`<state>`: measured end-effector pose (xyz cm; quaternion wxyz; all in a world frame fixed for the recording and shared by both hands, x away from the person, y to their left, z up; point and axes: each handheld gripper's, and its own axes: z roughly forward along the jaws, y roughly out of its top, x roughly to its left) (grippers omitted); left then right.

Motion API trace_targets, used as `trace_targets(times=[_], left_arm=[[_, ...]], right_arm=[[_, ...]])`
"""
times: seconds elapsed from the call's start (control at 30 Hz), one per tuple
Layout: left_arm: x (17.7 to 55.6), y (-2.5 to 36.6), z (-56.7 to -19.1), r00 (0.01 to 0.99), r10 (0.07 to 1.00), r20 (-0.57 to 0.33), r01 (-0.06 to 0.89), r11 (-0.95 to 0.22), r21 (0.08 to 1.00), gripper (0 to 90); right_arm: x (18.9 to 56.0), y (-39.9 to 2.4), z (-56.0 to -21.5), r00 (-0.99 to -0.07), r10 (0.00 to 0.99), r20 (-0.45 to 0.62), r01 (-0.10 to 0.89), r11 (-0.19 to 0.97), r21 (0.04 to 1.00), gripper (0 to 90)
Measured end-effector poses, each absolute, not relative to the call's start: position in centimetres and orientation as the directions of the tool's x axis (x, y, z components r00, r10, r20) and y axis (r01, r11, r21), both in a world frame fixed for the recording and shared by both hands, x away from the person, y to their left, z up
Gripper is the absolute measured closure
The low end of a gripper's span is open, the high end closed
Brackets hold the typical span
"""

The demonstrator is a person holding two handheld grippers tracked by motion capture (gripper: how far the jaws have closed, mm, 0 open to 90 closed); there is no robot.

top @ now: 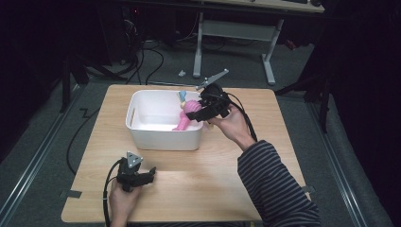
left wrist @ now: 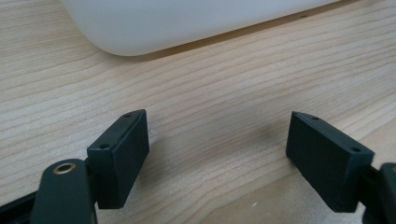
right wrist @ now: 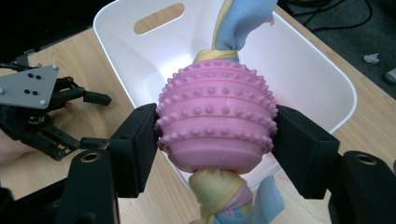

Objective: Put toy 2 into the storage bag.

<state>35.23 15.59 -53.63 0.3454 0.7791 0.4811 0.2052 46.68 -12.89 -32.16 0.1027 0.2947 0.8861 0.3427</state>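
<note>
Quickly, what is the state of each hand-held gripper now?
Left hand-held gripper: open, holding nothing.
Right hand-held gripper: closed on the pink studded ball toy, above the white bin.

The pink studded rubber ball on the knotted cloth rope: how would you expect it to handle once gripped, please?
The pink studded rubber ball probably grips well: its ridges and studs sit against the right gripper pads. Its pastel cloth rope looks floppy and would likely dangle.

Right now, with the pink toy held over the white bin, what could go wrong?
1. The right gripper pinches the pink studded ball only at its rounded sides, so it may slip out.
2. The ball hangs near the white bin's right rim, so a drop might hit the rim and land on the table.
</note>
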Motion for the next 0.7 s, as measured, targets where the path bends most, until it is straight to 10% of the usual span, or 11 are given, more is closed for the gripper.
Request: trace_targets(times=[0.7], left_arm=[[35.3,15.6,-53.6,0.455,0.891,-0.013,0.607,-0.299,0.736,21.6]], right_arm=[[48.1,-8.7,-34.6,-0.841,0.538,0.062,0.464,0.656,0.595,34.2]])
